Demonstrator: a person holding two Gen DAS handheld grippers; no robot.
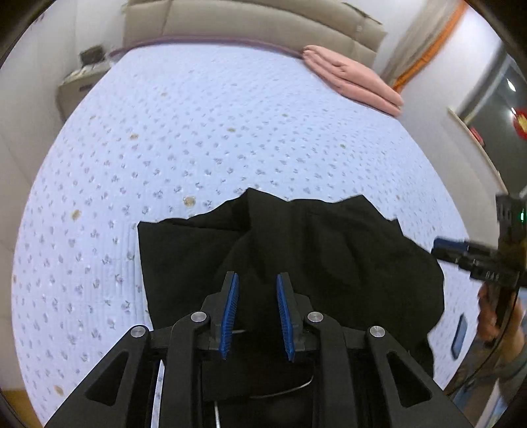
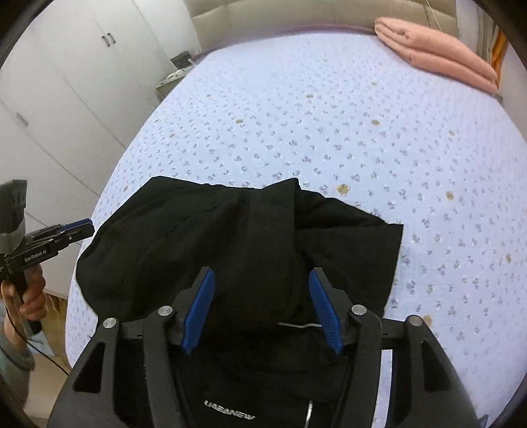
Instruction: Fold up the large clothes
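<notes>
Both wrist views, looking down over a bed (image 1: 230, 131) w/ a pale blue quilted cover printed w/ small flowers and marked by a few brownish spots. Padded beige headboard (image 1: 250, 23) at far end; folded pink blanket (image 1: 355, 79) on the far right corner of the bed. Bedside stand (image 1: 82, 79) w/ blurred items at far left; white wardrobe doors (image 2: 66, 82) w/ dark handles along the left wall; curtain w/ orange edge (image 1: 425, 49) at far right. A blue flat object (image 1: 458, 335), type unclear, lies at the bed's right edge.

Writing: "GenRobot.AI" on the body of the left gripper (image 2: 80, 227), seen from the right wrist; white logo print on the garment nearest the right camera, letters roughly "UAEANEW", upside down, not fully legible. Markings on the right gripper (image 1: 441, 247) in the left view are too blurred to read.

Black garment (image 1: 296, 250) lies on the near part of the bed, crumpled and partly folded, directly below both grippers. Long axis approx. across the bed, left to right; far edge uneven w/ a peak near mid. Which end is collar or hem: cannot tell.

Fingers (image 1: 232, 306) of left gripper: spread narrowly, nothing pinched, cloth below. Fingers (image 2: 324, 306) of right gripper: spread wider, nothing pinched. A hand (image 2: 31, 296) grips the left gripper's handle.
</notes>
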